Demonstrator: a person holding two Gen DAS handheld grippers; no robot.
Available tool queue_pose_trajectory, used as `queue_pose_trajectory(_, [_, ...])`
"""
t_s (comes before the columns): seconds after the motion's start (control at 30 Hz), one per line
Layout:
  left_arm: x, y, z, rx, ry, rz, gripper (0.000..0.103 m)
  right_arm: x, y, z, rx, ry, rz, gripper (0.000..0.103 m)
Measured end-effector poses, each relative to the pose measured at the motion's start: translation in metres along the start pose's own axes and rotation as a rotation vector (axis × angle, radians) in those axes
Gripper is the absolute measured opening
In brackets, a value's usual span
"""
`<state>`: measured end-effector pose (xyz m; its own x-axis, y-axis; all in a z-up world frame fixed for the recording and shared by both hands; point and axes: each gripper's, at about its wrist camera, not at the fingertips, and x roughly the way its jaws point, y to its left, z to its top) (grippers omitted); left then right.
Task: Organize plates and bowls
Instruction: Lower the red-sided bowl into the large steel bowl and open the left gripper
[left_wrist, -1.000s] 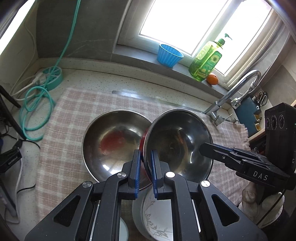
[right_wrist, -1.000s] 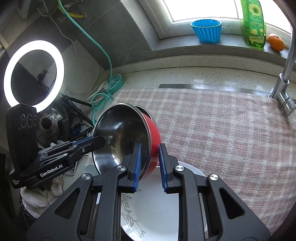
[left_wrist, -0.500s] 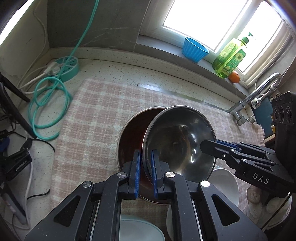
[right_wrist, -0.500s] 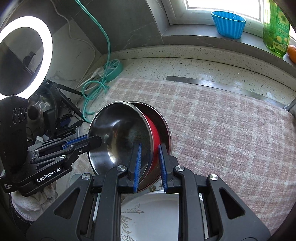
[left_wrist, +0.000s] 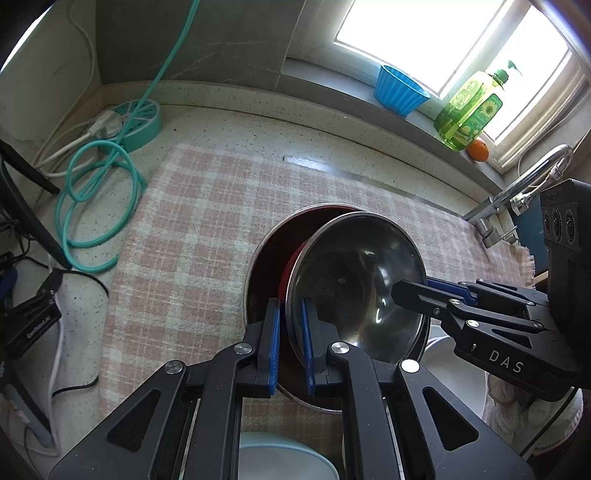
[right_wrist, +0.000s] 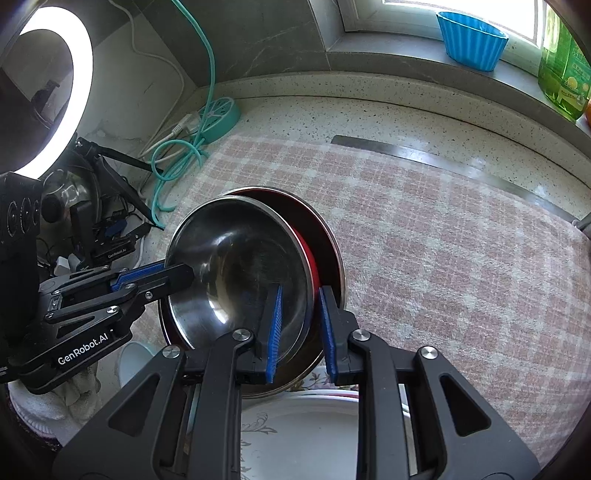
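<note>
stainless steel, polished inside and red on the outside, makes up the bowl now being nested into a second, larger steel bowl that sits on the pink-and-cream checked cloth covering the speckled surface. the held bowl is tilted, its low edge already inside the larger one, its far rim raised.

the left tongs are clamped together on the bowl's near rim, blue ribbed pads either side of the thin wall. the right tongs straddle the opposite rim; their pads look to be on the wall, though a sliver of gap may show, so the grip seems light.

as i judge it, the step in hand is stacking bowl into bowl, and it is nearly done. the next move calls for lowering the raised side until the two rims sit level, then letting go one side at a time so the slick curved metal does not slide or ring against its partner.

near the camera lie a white plate with a grey leaf pattern and a pale blue dish, not yet sorted.
</note>
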<state>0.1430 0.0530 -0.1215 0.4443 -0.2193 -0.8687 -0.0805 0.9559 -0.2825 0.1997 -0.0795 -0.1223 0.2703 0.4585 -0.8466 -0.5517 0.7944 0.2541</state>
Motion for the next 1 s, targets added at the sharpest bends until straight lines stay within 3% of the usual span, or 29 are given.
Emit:
queue_pose_trajectory(0.3, [0.003,0.003,0.000,-0.021,0.015,0.009,0.009,0.003,0.003,0.001,-0.007,0.006,0.010,0.023])
queue_pose_trajectory(0.5, [0.002,0.002,0.001,-0.027,0.010,0.007,0.009,0.003,0.004,0.002,-0.004,0.007,0.020,0.029])
queue_pose_trajectory(0.67, [-0.001,-0.001,0.003,-0.016,-0.001,0.005,0.010,-0.002,0.006,0.003,-0.005,-0.012,0.029,0.047])
queue_pose_trajectory(1.0, [-0.008,-0.001,0.005,-0.016,-0.016,-0.007,0.011,-0.013,0.004,0.003,0.001,-0.034,0.042,0.048])
